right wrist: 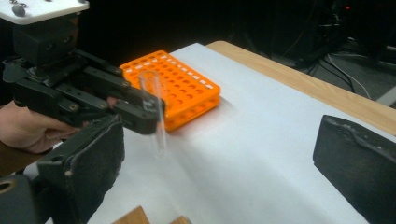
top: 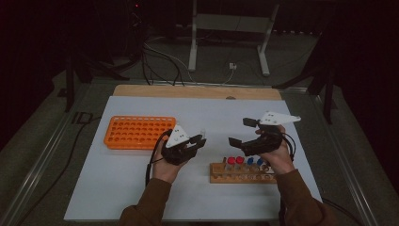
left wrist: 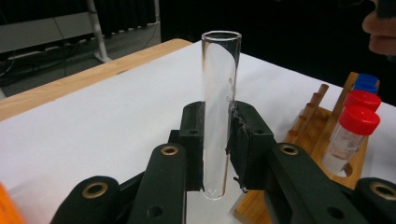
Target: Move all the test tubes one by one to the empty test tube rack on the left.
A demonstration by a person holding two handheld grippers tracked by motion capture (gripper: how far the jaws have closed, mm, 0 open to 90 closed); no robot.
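- High view: fixed above the near side, looking forward and down over the whole white surface (top: 141,188), floor and metal frame legs (top: 230,37) beyond; far enough to take in both forearms.
- Left gripper view: riding on the left hand-held gripper (left wrist: 217,140), very near the clear glass tube (left wrist: 219,107), facing across the surface toward its wooden far edge, wooden rack (left wrist: 322,140) at right.
- Right gripper view: riding on the right hand-held gripper (right wrist: 219,158), low and near, facing toward the orange rack (right wrist: 182,88).
- Shared: tube in both gripper views (right wrist: 156,112); orange rack (top: 139,132) and wooden rack (top: 242,173) also in the high view.
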